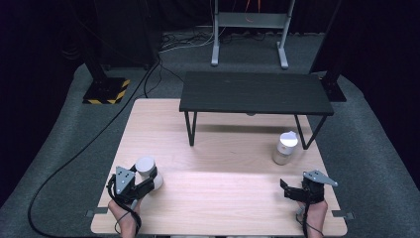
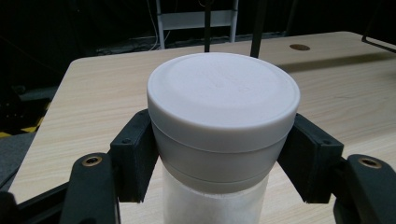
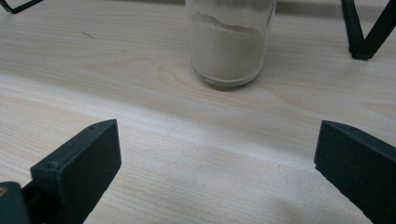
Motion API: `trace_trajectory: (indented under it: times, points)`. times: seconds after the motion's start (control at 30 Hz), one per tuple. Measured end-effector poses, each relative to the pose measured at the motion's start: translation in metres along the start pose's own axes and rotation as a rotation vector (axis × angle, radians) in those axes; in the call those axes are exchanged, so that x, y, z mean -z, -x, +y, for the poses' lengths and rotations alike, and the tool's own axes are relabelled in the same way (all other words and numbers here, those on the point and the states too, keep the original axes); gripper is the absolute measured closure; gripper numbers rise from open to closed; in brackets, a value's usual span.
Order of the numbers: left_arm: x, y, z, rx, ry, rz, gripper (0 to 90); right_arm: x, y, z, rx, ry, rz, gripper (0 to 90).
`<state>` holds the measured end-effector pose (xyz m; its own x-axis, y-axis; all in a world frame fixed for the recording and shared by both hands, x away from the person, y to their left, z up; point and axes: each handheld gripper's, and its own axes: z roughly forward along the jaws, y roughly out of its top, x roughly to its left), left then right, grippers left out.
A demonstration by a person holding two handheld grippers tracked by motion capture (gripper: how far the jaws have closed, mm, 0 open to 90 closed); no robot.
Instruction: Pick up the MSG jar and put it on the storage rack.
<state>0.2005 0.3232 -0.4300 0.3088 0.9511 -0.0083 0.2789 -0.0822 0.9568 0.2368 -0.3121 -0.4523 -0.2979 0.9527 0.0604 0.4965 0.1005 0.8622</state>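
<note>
The left gripper (image 1: 147, 182) sits low at the near left of the bench (image 1: 223, 198), the hand behind it coming in over the near edge with the forearm angled slightly inward. Its jaws are clamped on a jar (image 2: 219, 140) with a white lid (image 2: 223, 100): in the left gripper view the two black pads press against the lid's grey collar from either side, and the frosted glass body with its pale powder drops down between them. The jar stands upright in the grip, lid facing up.

Ahead of this gripper lies a broad stretch of bare wood, and farther ahead stands a low black shelf (image 1: 255, 92) on thin legs. The bench's left edge is close beside the gripper, the near edge just behind it.

The right gripper (image 1: 293, 191) rests near the bench's near right corner, pointing forward and a little inward, the wrist level. Its jaws stand wide apart with only bare wood between them. Straight ahead of it, near but apart, a second jar (image 3: 229, 44) holding tan powder stands upright, just before the shelf's right legs (image 3: 369, 30). The right edge runs close beside this gripper.
</note>
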Motion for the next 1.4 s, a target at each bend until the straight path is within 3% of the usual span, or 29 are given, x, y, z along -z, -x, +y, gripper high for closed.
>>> trace_trajectory:
  times: [0.6,1.03,1.4]
  points:
    - [-0.001,0.002,0.017,-0.012,0.009,-0.044,34.1,0.0,0.0,0.001,0.003,-0.003,0.002,0.0]
    - [-0.01,0.005,0.032,-0.033,0.003,-0.084,34.1,0.0,0.0,0.0,0.003,-0.002,0.004,0.0]
    - [-0.021,0.009,0.04,-0.024,0.006,-0.124,34.1,-0.001,0.0,0.002,0.007,-0.009,0.004,0.0]
